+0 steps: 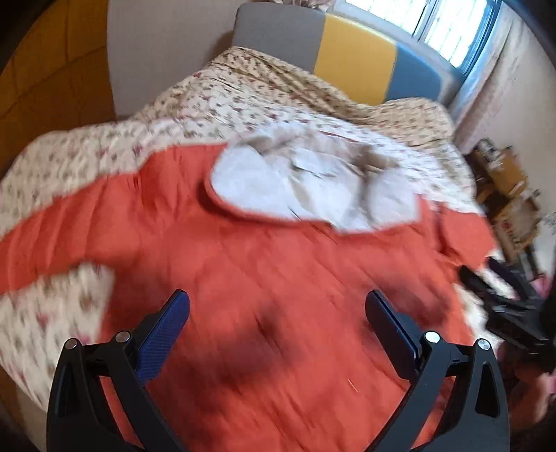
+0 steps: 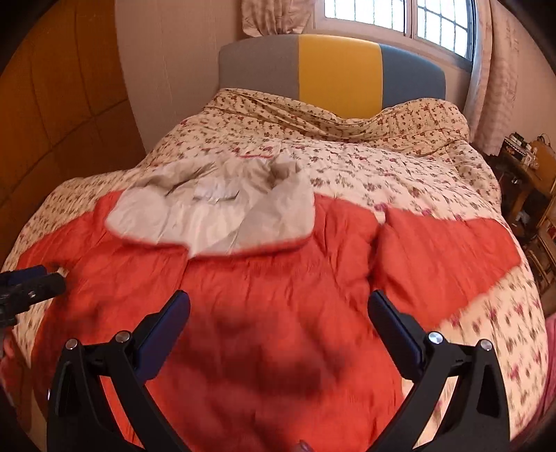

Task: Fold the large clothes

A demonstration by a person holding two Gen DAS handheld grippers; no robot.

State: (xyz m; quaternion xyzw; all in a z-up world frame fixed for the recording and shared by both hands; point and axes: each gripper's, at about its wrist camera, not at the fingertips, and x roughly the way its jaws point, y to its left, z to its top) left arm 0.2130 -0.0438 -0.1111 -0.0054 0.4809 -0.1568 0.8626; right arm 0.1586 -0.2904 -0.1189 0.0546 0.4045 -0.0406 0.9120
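At the far left of the room a wood-panelled wall point(image 2: 52, 114) runs back toward the corner. A bed fills the middle, covered by a cream floral quilt point(image 2: 365, 163) that bunches up at the far end against a headboard point(image 2: 333, 73) in grey, yellow and blue panels.

The red padded coat point(image 2: 264, 285) lies spread flat on the near half of the quilt, its back upward and collar end pointing toward the headboard. Its left sleeve point(image 1: 52, 240) stretches out to the left edge of the bed. The pale lined hood point(image 2: 215, 212) is turned open at the far end of the coat, lying partly on the red fabric and partly on the quilt. The right sleeve point(image 2: 444, 250) extends out to the right.

The left gripper point(image 1: 277, 306) hovers above the coat's lower back with its blue-padded fingers spread wide, nothing between them. The right gripper point(image 2: 278, 306) is likewise held over the coat's middle, fingers spread apart and holding nothing. Each casts a dark shadow on the red cloth; both pictures are smeared near the edges, so whether either fingertip touches the fabric is hard to say.

At the far right, a barred window point(image 2: 399, 17) stands above the headboard with a curtain point(image 2: 493, 76) beside it, and cluttered shelves point(image 2: 528, 167) stand by the bed.
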